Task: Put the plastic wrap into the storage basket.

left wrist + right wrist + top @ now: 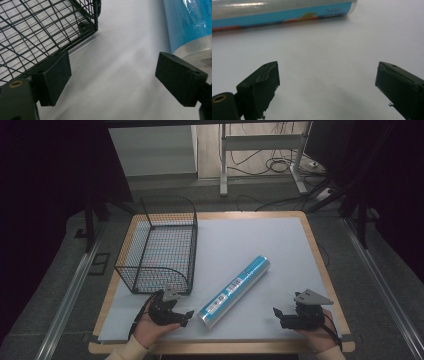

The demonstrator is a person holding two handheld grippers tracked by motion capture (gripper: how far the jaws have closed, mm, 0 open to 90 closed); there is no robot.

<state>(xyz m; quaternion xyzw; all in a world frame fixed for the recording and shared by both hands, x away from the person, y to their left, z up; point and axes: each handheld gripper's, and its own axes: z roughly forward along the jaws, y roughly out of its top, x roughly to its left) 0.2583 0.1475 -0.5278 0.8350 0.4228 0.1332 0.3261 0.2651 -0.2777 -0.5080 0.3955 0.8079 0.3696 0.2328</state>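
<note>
A long blue roll wrapped in clear film (235, 291) lies at a slant on the white mat, near end toward the front. My left gripper (186, 316) rests at the front left, jaws open and empty, just left of the roll's near end. In the left gripper view that silvery end (192, 47) sits behind the right-hand pad (178, 77), apart from it. My right gripper (278, 315) stands open at the front right, well clear of the roll. The right gripper view has the roll (279, 11) lying across the top, far ahead of the spread jaws (327, 87).
A black wire basket (161, 245) stands on the mat's left half, its near corner (87, 26) close ahead of my left gripper. The white mat (280, 250) covers a wood-edged table. Beyond the far edge are table legs and cables on the floor.
</note>
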